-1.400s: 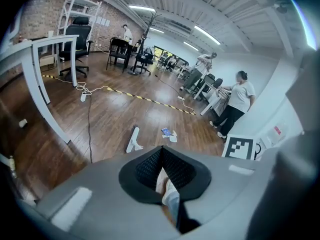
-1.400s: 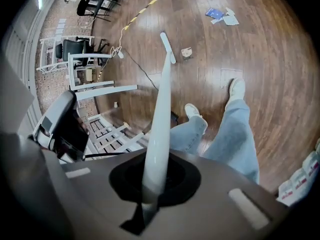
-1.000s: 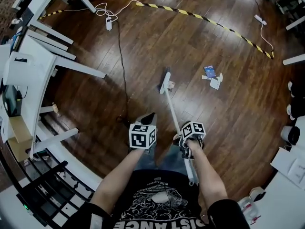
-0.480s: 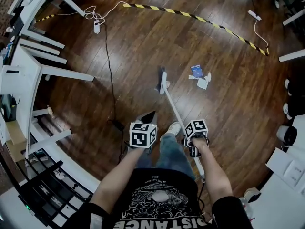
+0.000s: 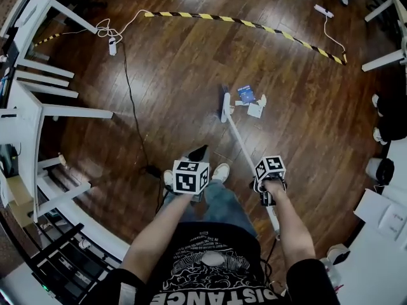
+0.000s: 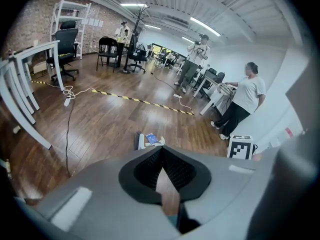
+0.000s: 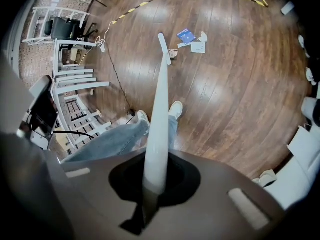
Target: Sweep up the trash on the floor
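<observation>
Right gripper clamped on the white broom handle. Broom head rests on the wood floor, just beside the trash: 1 blue packet and white paper scraps. Left gripper jaws together, holding nothing.

LIGHT bright, even, from ceiling strip lamps above glossy dark-brown wooden plank floor | GLARE pale sheen streaks across that floor | SHADOWS faint, soft | EDGES fisheye bending, black corners | FOCUS near end of white broom pole blurred
</observation>
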The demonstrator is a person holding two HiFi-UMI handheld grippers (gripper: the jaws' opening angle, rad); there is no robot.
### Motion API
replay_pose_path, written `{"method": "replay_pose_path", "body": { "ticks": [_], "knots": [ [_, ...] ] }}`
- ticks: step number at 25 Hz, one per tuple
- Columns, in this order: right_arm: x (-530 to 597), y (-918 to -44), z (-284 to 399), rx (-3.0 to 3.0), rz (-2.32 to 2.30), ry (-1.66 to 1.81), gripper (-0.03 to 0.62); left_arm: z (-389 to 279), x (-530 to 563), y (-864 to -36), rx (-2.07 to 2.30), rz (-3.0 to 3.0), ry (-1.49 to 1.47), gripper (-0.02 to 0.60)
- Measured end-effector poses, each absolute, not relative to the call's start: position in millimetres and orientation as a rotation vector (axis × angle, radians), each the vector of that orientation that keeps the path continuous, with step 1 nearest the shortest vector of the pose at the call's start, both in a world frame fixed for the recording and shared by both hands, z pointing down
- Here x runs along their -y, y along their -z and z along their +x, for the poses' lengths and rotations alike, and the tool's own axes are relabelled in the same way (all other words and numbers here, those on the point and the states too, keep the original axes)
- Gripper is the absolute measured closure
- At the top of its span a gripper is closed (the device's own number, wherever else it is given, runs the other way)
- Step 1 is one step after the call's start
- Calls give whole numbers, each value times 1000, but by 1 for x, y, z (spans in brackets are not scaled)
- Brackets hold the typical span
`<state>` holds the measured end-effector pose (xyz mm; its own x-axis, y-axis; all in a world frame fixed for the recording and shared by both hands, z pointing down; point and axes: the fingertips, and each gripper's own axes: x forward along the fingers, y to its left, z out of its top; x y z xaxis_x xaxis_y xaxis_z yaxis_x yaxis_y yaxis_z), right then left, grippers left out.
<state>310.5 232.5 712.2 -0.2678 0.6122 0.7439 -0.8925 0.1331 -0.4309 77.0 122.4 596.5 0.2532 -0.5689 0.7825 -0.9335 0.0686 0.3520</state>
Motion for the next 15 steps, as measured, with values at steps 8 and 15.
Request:
{"method": "replay_pose_path", "body": {
  "ticks": [8,15],
  "knots": [
    [-215,-710,351,1089,420,-1518,594,100,-106,-592,1401,1649,-525,577],
    [-213,-706,362,1081,461,-1525,594,105,-102,-586,1392,1673,-532,577]
  ]
}}
